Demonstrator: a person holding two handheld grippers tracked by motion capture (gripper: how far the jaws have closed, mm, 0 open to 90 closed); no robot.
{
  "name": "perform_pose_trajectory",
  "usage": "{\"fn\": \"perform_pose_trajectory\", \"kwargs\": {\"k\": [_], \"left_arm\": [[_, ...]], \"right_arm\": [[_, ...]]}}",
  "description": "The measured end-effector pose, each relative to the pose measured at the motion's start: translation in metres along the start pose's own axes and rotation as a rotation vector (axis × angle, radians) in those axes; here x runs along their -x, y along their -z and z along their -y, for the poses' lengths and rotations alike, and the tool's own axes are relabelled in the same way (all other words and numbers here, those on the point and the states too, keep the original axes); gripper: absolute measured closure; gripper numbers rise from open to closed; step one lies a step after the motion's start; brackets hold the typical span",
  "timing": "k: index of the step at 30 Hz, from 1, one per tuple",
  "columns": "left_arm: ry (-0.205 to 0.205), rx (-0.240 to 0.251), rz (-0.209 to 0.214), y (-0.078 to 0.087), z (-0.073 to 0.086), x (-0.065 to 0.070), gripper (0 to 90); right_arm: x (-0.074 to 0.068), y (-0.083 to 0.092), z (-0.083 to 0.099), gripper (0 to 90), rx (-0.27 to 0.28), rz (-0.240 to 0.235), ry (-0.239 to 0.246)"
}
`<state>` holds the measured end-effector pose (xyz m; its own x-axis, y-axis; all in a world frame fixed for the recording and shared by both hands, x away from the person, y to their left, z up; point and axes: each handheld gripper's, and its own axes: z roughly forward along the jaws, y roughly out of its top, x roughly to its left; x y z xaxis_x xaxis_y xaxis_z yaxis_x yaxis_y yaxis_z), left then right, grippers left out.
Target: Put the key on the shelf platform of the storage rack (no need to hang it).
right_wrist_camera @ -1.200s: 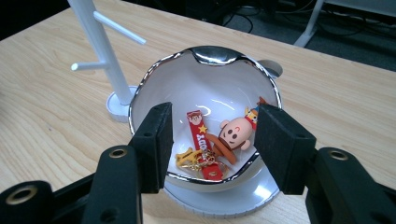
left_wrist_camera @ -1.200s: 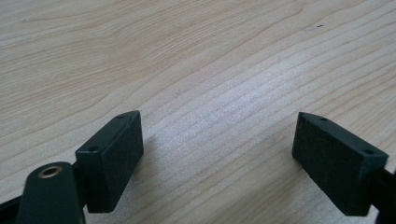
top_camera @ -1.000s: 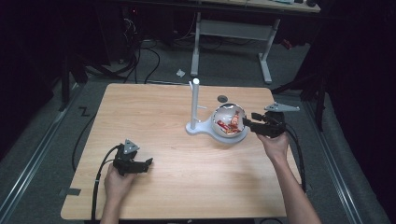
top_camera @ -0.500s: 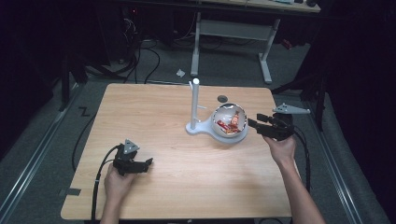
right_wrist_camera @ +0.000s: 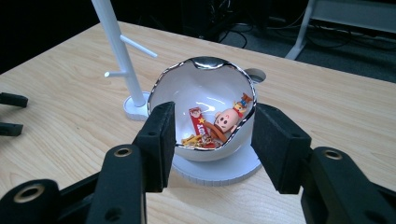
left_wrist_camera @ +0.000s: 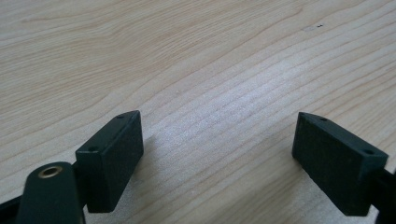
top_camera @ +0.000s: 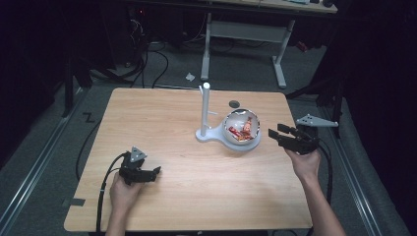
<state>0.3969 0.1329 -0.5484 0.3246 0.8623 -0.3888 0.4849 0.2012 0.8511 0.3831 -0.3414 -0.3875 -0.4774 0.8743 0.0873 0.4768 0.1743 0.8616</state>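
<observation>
A shiny egg-shaped bowl with a white inside sits on a round white base joined to a white pole stand. Inside lie a small toy figure and a red packet. My right gripper hovers just right of the bowl, pointing at it, open, with nothing between its pads. My left gripper rests low over the wood at the front left, open and empty.
The wooden table has a round cable hole behind the bowl. Its right edge lies close under my right hand. Beyond the far edge stand a desk's white legs and floor cables.
My right gripper has drawn back to the right, away from the bowl and a little up. The left gripper has kept still.
</observation>
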Motion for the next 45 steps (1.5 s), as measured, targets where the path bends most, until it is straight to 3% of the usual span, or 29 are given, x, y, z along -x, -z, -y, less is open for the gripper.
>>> {"fn": "perform_pose_trajectory", "kwargs": {"k": [9,24,45], "left_arm": [[0.000,0.000,0.000,0.000,0.000,0.000,16.7],[0.000,0.000,0.000,0.000,0.000,0.000,16.7],[0.000,0.000,0.000,0.000,0.000,0.000,16.7]], "right_arm": [[0.007,0.014,0.018,50.8,0.015,0.006,-0.037],[0.003,0.032,0.034,51.5,0.056,0.004,-0.038],[-0.010,0.030,0.059,51.3,0.065,-0.028,-0.045]]}}
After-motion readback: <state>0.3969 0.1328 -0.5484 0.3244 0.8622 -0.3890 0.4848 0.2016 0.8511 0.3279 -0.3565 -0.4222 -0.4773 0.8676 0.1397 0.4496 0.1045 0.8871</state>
